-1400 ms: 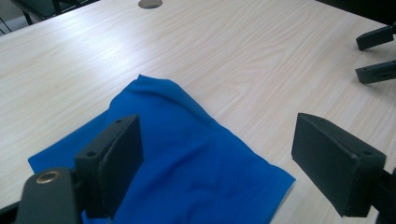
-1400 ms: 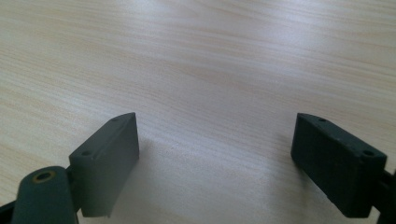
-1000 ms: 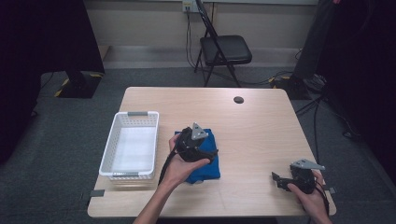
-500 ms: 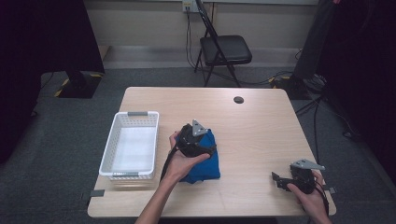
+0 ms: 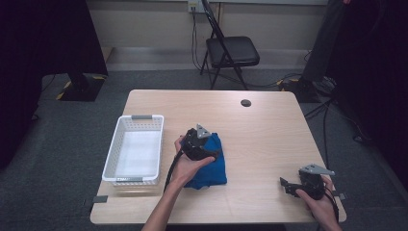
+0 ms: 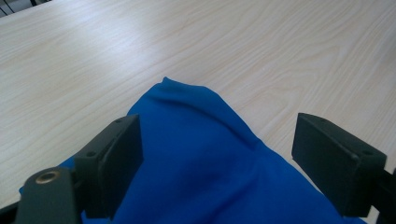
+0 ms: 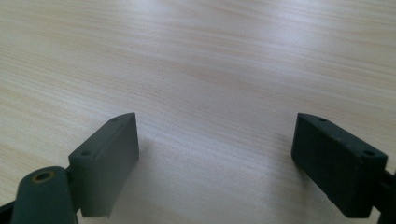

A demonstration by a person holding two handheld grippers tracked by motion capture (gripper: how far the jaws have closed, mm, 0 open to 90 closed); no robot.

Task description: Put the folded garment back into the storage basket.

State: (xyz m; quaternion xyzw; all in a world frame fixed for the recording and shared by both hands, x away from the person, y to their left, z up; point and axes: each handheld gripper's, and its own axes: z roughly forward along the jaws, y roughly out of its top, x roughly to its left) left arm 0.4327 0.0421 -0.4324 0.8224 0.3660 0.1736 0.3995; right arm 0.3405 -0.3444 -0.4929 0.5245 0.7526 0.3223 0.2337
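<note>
Blue cloth (image 5: pixel 210 163) lies crumpled near the middle of the wooden table (image 5: pixel 269 130), just right of the white basket (image 5: pixel 136 149). We hold our left gripper (image 5: pixel 211 155) over it, jaws spread wide to either side of a raised fold, pads not pressing it. Our right gripper (image 5: pixel 285 185) rests near the table's front right corner, jaws wide apart over bare wood, holding nothing.

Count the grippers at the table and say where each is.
2. The left gripper is over the blue cloth beside the white basket; the right gripper is at the table's near right corner.
</note>
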